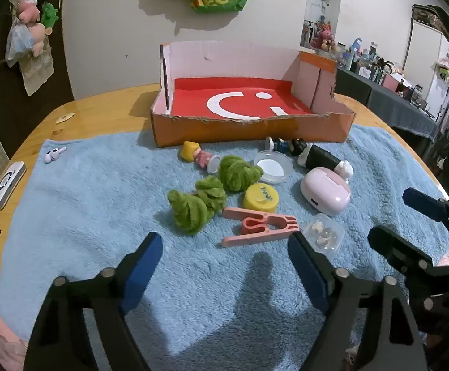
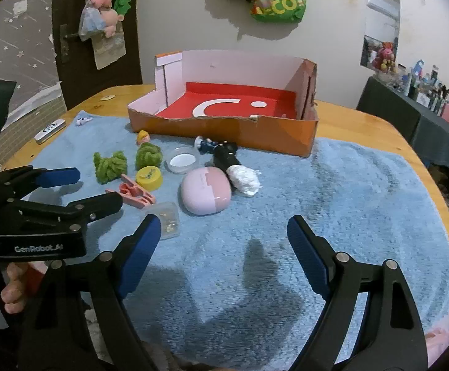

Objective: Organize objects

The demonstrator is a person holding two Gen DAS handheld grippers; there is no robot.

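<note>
Task at the start: box empty, all items loose on the towel, both grippers empty.

The cardboard box (image 1: 249, 130) with red floor sits at the far edge of the blue towel (image 1: 85, 232), nothing inside it. Left to sort, all on the towel near the box: green pompoms (image 1: 212, 191), yellow cap (image 1: 261, 199), pink clip (image 1: 260, 225), pink case (image 1: 325, 192), clear round lid (image 1: 273, 166), small clear box (image 1: 323, 233), two figurines (image 1: 198, 154), black item with white end (image 1: 323, 159); small white toy (image 1: 54, 154) far left. Left gripper (image 1: 224, 266) fingers spread wide, hovering over bare towel just near of the clip, touching nothing. Right gripper (image 2: 223, 247) also spread wide, empty, over bare towel right of the pile.
</note>
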